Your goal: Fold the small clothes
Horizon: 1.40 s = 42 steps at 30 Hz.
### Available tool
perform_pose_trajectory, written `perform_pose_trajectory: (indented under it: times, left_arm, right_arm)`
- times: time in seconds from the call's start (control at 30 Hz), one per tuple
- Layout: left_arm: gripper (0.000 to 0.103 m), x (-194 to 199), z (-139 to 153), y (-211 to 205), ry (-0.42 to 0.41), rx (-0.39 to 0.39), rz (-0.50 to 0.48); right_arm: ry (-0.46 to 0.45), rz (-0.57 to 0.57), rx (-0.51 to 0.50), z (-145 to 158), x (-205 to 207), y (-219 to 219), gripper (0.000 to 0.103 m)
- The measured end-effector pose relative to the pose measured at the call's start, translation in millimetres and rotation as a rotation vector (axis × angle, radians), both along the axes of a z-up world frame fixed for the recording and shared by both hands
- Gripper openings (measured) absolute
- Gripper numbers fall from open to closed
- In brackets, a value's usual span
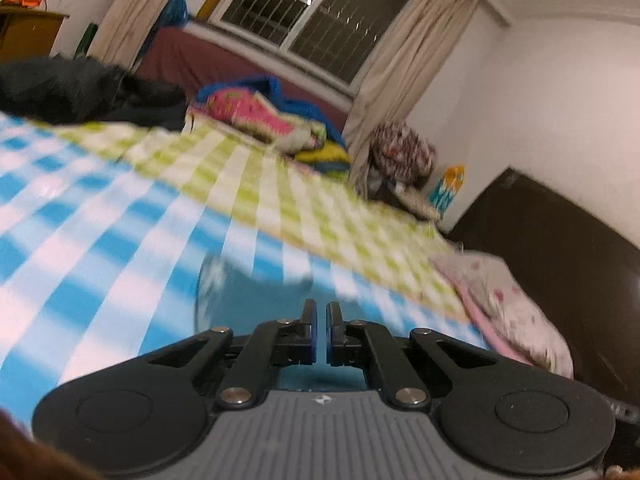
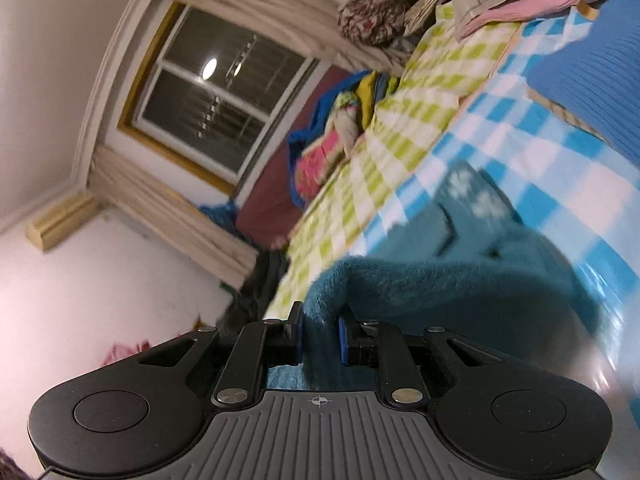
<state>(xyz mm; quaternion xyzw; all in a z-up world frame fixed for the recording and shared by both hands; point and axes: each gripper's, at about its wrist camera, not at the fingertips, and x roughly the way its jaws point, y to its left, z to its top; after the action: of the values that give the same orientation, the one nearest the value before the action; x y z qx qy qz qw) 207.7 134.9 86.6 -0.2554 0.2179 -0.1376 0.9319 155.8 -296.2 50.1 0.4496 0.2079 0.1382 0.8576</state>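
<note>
Here one teal fleece garment (image 2: 432, 280) lies on the bed's checked cover (image 2: 500, 128), one fold of it raised and pinched between the jaws of the right gripper (image 2: 320, 334), which is rolled steeply sideways. The left gripper (image 1: 321, 332) is held low and nearly level above the same garment (image 1: 248, 300), jaws almost together with a narrow gap, nothing visibly between them. One pillow (image 1: 508, 300) lies at the bed edge; one dark window (image 1: 320, 16) stands beyond.
</note>
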Motion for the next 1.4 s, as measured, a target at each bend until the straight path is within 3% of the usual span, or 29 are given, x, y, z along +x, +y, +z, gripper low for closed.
perform_pose_trajectory:
  times: [0.1, 0.4, 0.53, 0.67, 0.77, 0.9, 1.0, 1.2, 1.3, 1.4]
  left_arm:
    - [0.01, 39, 3, -5, -0.025, 0.051, 0.045]
    - [0.01, 116, -29, -22, 0.036, 0.107, 0.058]
    - [0.01, 126, -40, -23, 0.058, 0.092, 0.048]
    - [0.012, 121, -56, -30, 0.105, 0.22, 0.038]
    - [0.018, 118, -65, -34, 0.139, 0.297, -0.009]
    - [0.039, 125, -69, -55, 0.16, 0.448, -0.105]
    - [0.038, 128, -75, -69, 0.187, 0.527, -0.14]
    - [0.037, 105, -67, -88, 0.11, 0.643, -0.193]
    - [0.037, 101, -66, -93, 0.1, 0.696, -0.215]
    - [0.036, 103, -64, -92, 0.108, 0.689, -0.222]
  right_arm:
    - [0.017, -0.025, 0.023, -4, 40, -4, 0.016]
    - [0.072, -0.109, 0.052, -29, 117, -17, 0.016]
    - [0.097, -0.153, -0.025, -35, 143, -22, 0.016]
    - [0.253, -0.111, -0.075, -63, 175, -20, 0.019]
    - [0.233, -0.099, -0.098, -68, 169, -16, 0.024]
    - [0.167, -0.081, -0.213, -49, 151, -8, 0.033]
    - [0.102, -0.103, -0.346, -33, 139, -5, 0.035]
    - [0.101, -0.068, -0.581, -32, 140, 7, 0.036]
    - [0.115, -0.046, -0.631, -38, 146, 11, 0.037]
    - [0.117, -0.021, -0.678, -39, 155, 13, 0.038]
